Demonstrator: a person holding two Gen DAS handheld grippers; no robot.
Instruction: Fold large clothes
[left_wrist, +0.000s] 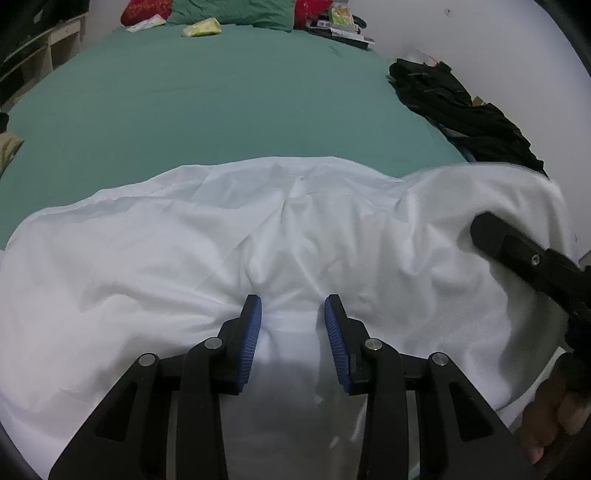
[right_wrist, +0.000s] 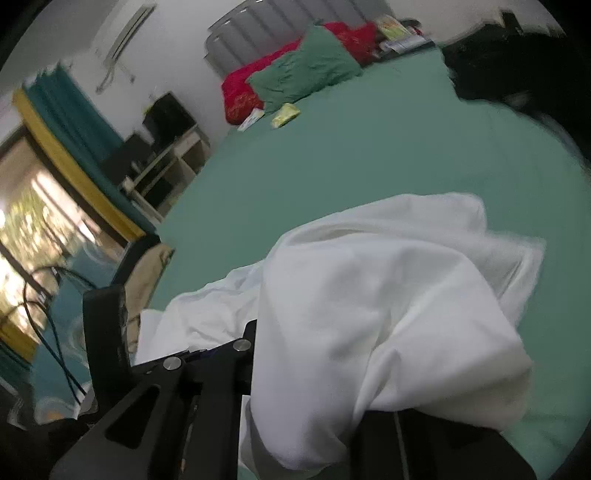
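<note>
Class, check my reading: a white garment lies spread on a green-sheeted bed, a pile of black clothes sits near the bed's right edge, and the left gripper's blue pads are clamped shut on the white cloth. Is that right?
One point is wrong. In the left wrist view the left gripper is open: its blue pads stand apart, with the white garment bunched between them. The green-sheeted bed and the pile of black clothes are as stated.

— What sort of place is this?

— A home bedroom. Ahead of the jaws stretches a bed under a green sheet (left_wrist: 229, 96), a green pillow (right_wrist: 308, 66) and red cushions (right_wrist: 242, 90) at its far end.

— Anything else?

— Teal curtains (right_wrist: 74, 110) and a shelf unit (right_wrist: 173, 158) stand off left.
</note>
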